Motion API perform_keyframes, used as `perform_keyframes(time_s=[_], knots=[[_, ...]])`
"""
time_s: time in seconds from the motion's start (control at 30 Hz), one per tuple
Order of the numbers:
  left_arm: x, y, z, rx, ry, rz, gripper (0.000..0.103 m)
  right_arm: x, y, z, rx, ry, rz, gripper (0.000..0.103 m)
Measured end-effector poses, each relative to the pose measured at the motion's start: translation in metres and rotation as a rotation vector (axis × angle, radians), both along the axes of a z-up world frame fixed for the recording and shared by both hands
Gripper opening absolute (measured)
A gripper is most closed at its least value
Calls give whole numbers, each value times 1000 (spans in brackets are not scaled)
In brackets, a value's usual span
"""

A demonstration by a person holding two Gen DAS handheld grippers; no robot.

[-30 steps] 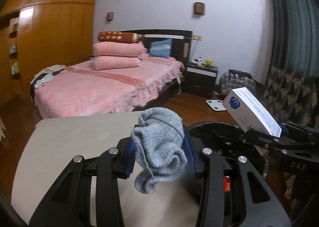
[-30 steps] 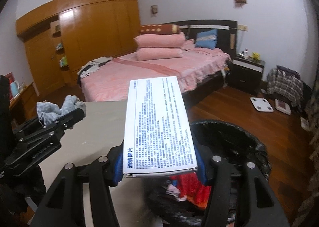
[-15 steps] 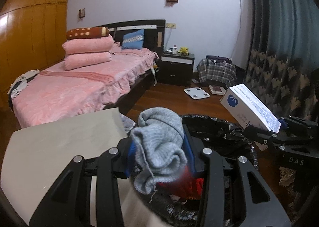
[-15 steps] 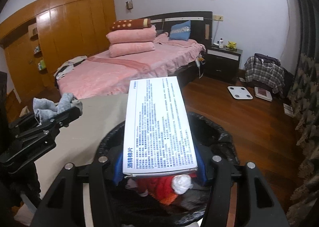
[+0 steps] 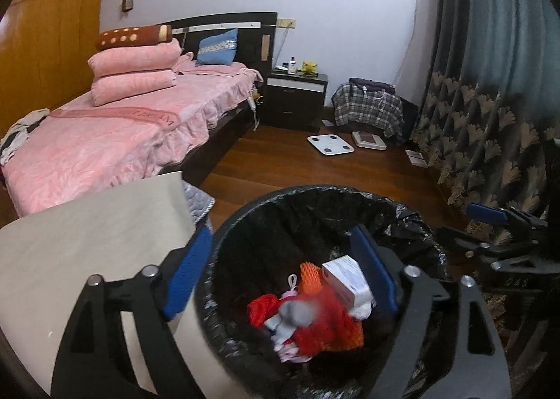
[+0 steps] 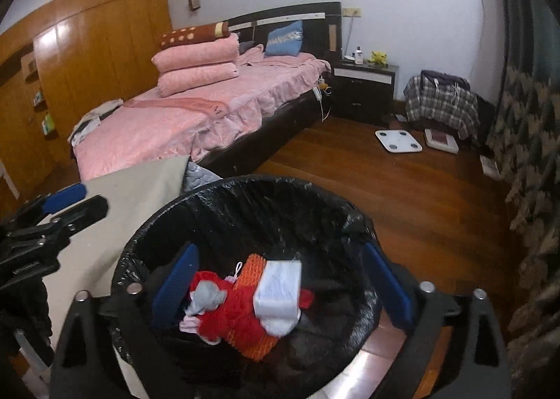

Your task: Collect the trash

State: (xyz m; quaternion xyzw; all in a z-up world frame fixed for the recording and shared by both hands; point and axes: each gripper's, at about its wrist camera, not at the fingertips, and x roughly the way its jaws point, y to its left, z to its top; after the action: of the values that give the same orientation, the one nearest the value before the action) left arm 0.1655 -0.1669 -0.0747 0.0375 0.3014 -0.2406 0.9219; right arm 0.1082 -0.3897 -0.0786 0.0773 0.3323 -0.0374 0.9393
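While both sets of jaws are opening with nothing between them, we judge the drop as good as done. The grey sock (image 5: 297,311) and the white box (image 5: 346,278) lie inside the black-lined bin (image 5: 315,196), on top of the red and orange knitwear (image 5: 329,329). The sock looks blurred in the left wrist view, so it may not have settled. We see no trash on the part of the bench (image 5: 87,234) that shows; the rest of it is out of view, so we cannot tell what is left to collect. Our left gripper (image 5: 280,276) hangs over the bin's bench-side rim, pitched down into the opening. Our right gripper (image 6: 280,283) hangs just beside it, tilted down over the bin too.
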Motion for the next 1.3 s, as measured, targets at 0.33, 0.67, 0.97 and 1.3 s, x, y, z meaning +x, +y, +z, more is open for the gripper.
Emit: perform_keyframes(time_s=[0.33, 0.67, 0.97, 1.3], knots=[[-37, 49, 19, 11, 23, 85, 93, -40, 23, 25, 32, -36, 58, 97], [-89, 87, 40, -3, -5, 146, 94, -74, 86, 57, 8, -83, 157, 97], [-117, 105, 60, -22, -43, 187, 94, -86, 104, 75, 26, -102, 166, 97], [-141, 113, 81, -33, -96, 210, 94, -99, 120, 94, 0, -142, 188, 97]])
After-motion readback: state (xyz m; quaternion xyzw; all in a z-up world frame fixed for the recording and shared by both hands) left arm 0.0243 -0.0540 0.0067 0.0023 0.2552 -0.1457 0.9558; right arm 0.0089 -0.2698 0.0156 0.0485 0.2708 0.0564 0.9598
